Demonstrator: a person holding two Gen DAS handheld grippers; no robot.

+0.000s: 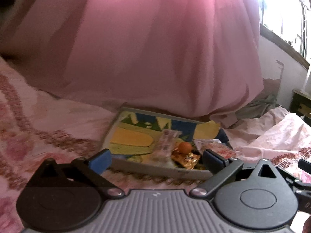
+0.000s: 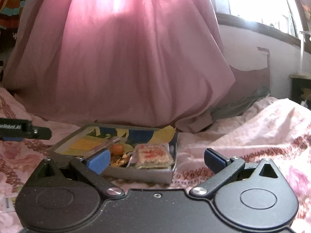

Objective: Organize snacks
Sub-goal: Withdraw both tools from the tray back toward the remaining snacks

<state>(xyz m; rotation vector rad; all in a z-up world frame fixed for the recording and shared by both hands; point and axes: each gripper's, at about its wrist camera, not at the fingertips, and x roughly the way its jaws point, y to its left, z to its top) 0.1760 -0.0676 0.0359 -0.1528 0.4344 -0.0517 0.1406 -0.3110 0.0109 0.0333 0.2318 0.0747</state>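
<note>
Nearest in each wrist view, the left tongs and the right tongs stood spread wide, their blue pads well apart and nothing between them; neither touched the snacks.

Just beyond the pads, on the pink patterned bed cover, lay a shallow grey tray lined with a blue, yellow and green printed sheet. The snacks were gathered at its near right end:

- a clear wrapped packet, propped on the heap;
- a small orange ball-shaped item;
- crumpled gold foil wrappers;
- a square sealed pack of pale biscuits or noodles with red print, set against the right wall.

The rest of the tray was bare.

Handling, as judged: all items looked light. The film and foil wrappers were probably slippery and crushable, so a gentle pinch on a sealed edge or across the narrow sides would suit. The square pack seemed stiffer but brittle inside; it would be best taken across opposite edges. The round item could roll out of a loose grip.

The red print on the square pack was too blurred to read, and no brand was legible. Behind the tray hung a pink curtain, with a bright window to its right.
</note>
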